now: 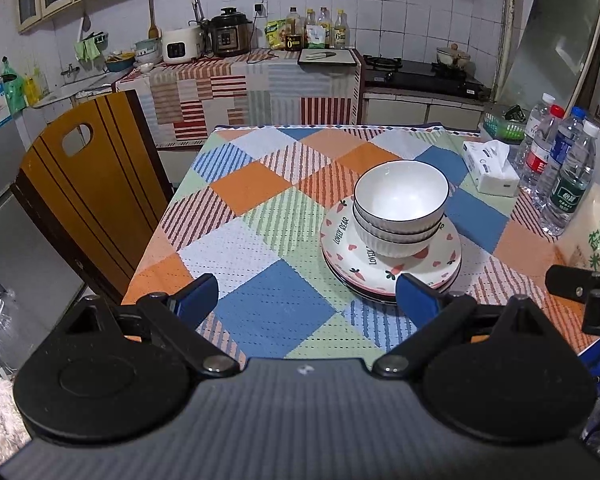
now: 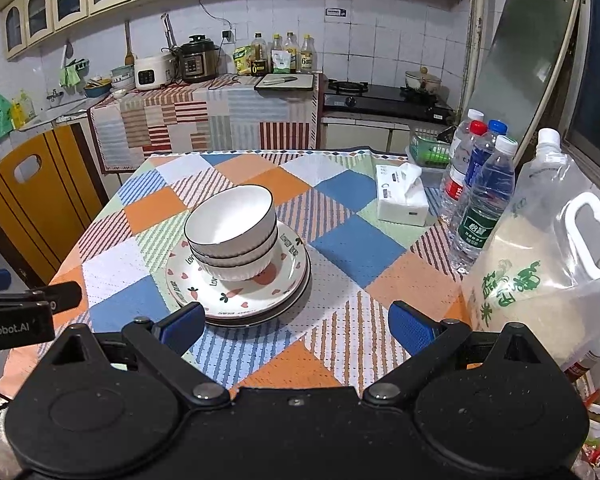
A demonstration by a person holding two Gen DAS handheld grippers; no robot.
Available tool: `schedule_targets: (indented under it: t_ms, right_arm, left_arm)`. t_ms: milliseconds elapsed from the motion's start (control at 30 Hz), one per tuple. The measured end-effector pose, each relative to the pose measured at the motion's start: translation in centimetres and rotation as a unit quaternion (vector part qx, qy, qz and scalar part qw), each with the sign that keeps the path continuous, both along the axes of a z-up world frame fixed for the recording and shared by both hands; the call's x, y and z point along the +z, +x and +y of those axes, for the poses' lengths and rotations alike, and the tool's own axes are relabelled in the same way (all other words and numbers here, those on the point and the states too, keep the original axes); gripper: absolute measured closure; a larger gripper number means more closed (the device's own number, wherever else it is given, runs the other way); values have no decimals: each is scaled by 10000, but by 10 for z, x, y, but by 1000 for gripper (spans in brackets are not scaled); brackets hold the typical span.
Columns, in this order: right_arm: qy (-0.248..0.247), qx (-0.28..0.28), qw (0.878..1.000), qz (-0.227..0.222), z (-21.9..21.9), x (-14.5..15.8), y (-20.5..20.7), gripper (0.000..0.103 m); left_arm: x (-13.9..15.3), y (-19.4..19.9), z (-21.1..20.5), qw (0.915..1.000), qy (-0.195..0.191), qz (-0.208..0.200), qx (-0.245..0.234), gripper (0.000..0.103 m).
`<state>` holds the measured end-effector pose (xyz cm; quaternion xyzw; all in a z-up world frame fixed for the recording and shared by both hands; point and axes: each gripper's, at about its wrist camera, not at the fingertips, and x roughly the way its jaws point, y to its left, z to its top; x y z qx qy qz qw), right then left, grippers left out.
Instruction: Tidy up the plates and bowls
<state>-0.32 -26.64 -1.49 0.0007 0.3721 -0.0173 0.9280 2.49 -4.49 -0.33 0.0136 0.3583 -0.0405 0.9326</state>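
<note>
Resting on table: three nested white bowls (image 1: 400,208) sit on a stack of plates (image 1: 392,264) on the checked tablecloth (image 1: 260,216), near its middle.
Plate writing: "LOVELY BEAR", with hearts and carrots; lower plates show rims only.
Left gripper (image 1: 306,300): jaws apart, empty, right blue finger (image 1: 414,300) covering the stack's near edge.
Right gripper (image 2: 296,326): jaws apart, empty, stack ahead to its left.
Other print: "enRobot.AI", cut off, on the left gripper's body in the right view.
Rice jug (image 2: 548,248): green characters, probably Chinese, unreadable.
Water bottles (image 2: 480,184): labels too small; tissue box (image 2: 402,198) beside them.
</note>
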Motion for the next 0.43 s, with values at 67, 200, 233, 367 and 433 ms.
schedule_targets:
  t_ms: [67, 200, 233, 367, 433]
  right_arm:
    - [-8, -7, 10000, 12, 0, -1, 0, 3]
    - [-10, -9, 10000, 48, 0, -2, 1, 3]
    - [-21, -13, 10000, 58, 0, -3, 1, 3]
    - [-39, -17, 10000, 85, 0, -3, 1, 3]
    - [-41, -11, 10000, 87, 0, -4, 1, 3]
  left_arm:
    - [0, 1, 0, 10000, -42, 0, -4, 7]
    - [1, 1, -1, 10000, -40, 10, -22, 7]
    - [0, 1, -1, 10000, -47, 12, -19, 7]
    - [0, 2, -1, 9999, -36, 55, -105, 7]
    - [-1, 2, -2, 9998, -44, 85, -149, 7]
